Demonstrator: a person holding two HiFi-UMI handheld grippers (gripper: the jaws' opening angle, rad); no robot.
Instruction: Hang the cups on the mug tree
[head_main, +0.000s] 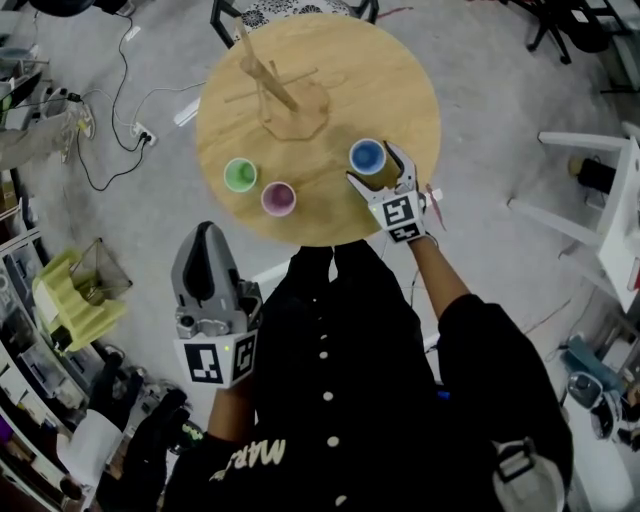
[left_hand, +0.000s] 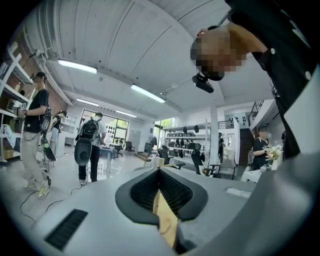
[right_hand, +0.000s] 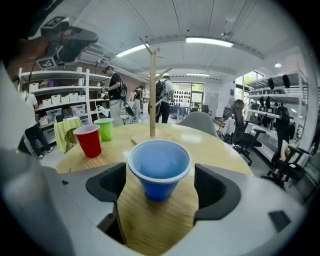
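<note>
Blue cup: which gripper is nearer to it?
Right. The right gripper has its open jaws either side of the blue cup on the table; the left gripper is off the table, beside the person.

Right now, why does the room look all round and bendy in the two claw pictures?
Right gripper view: a wide-angle lens curves the edges and darkens the corners; the blue cup between the sides of the open right claw looks sharp. Left gripper view: the same curving, with bright ceiling lights glaring. Head view: the round table looks far less bent.
</note>
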